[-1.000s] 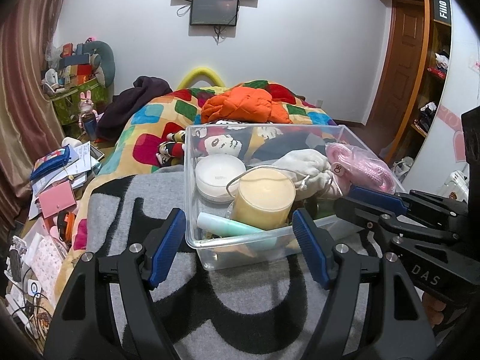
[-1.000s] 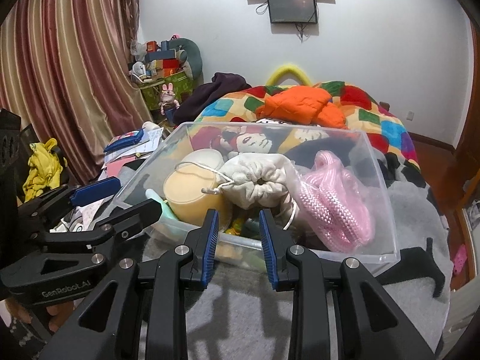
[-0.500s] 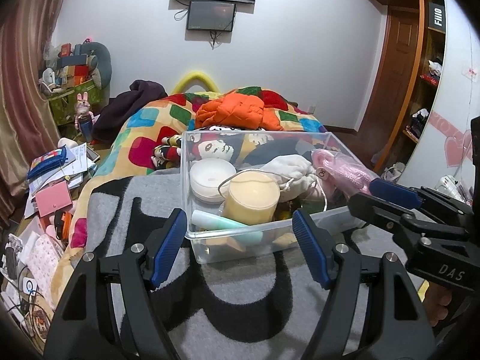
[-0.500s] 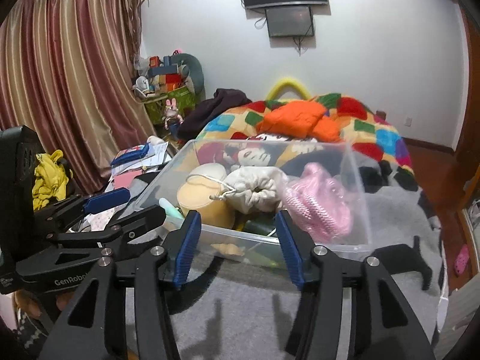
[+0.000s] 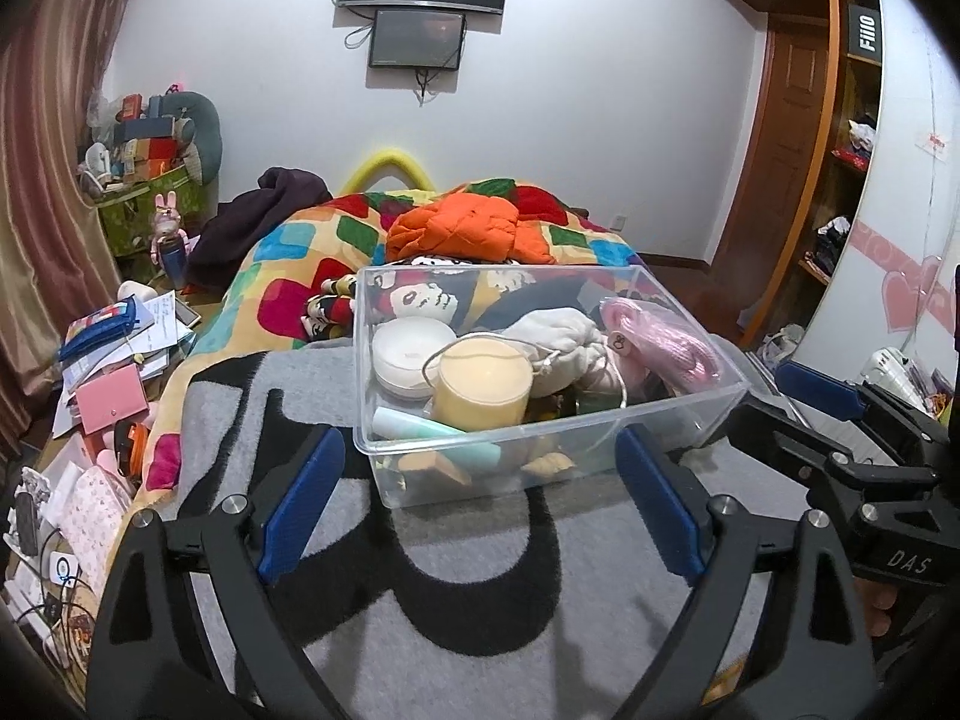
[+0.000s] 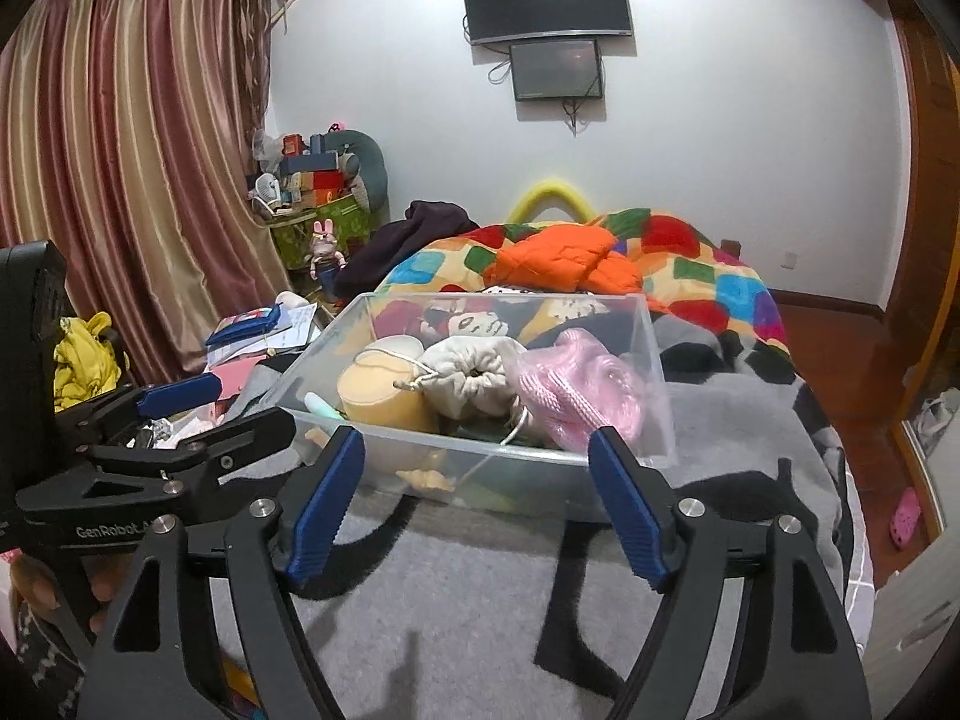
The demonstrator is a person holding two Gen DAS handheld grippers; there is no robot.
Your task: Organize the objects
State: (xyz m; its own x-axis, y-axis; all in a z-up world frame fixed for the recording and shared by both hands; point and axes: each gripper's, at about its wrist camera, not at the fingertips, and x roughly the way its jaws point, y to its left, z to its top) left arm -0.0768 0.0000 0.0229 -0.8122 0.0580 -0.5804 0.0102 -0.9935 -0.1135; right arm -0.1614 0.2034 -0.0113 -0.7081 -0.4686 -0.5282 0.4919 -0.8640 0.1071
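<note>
Grey blanket point(image 5: 480, 588): clear bin point(image 5: 540, 450) apparently just beyond both grippers' wide-spread, empty fingers point(image 5: 300, 498).

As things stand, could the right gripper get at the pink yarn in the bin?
Probably yes. The right gripper is open and empty, facing the bin; the pink yarn lies on top at its near right, uncovered. Only the bin's near wall must be cleared.

The right gripper point(image 5: 840, 420) carries white letters "DAS" on its black body, seen from the left wrist. The left gripper point(image 6: 198, 414) carries "GenRobot" with more letters cut off, seen from the right wrist. A black sign point(image 5: 866, 35) on the shelf reads "Fillo".
</note>
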